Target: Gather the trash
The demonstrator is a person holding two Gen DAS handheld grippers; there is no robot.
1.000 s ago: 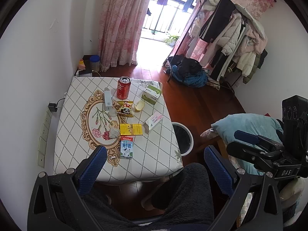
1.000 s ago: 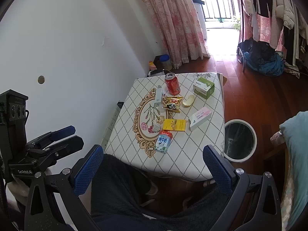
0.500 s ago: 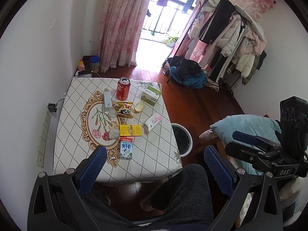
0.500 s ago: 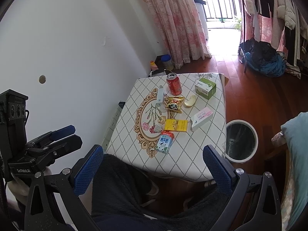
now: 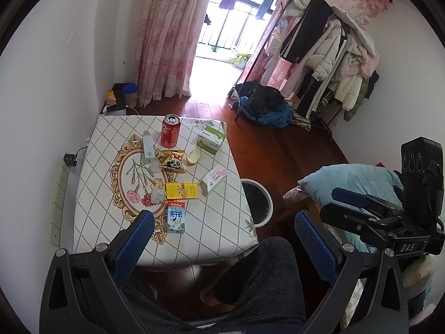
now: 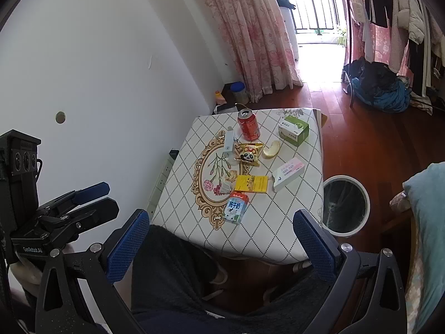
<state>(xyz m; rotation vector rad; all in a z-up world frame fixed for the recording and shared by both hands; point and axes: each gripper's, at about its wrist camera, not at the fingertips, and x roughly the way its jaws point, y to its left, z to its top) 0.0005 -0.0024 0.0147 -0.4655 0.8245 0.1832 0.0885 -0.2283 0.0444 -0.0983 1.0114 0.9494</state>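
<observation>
A small table [image 5: 219, 231] with a patterned cloth holds trash: a red can [image 5: 170, 130], a green box [image 5: 211, 139], a panda snack bag [image 5: 173, 162], a yellow box [image 5: 182, 190], a pink-white box [image 5: 214, 178], a milk carton [image 5: 175, 217] and a crumpled tissue [image 5: 157, 196]. A white bin [image 5: 257, 203] stands on the floor right of the table. My left gripper [image 5: 222, 242] is open and empty, above the table's near edge. My right gripper [image 6: 222, 239] is open and empty, also short of the table. The can [image 6: 248, 125], milk carton [image 6: 236, 208] and bin [image 6: 345, 206] show in the right wrist view.
A white wall runs along the table's left side with a power strip [image 5: 59, 192]. A blue pillow [image 5: 353, 181] lies at the right. A clothes rack [image 5: 328, 55] and a bag pile [image 5: 264, 108] stand beyond. My dark-clad legs [image 5: 264, 284] are below the grippers.
Both views have drifted slightly; the table and its trash sit a little differently in frame. Both grippers stay open and empty. Nothing on the table has moved.
</observation>
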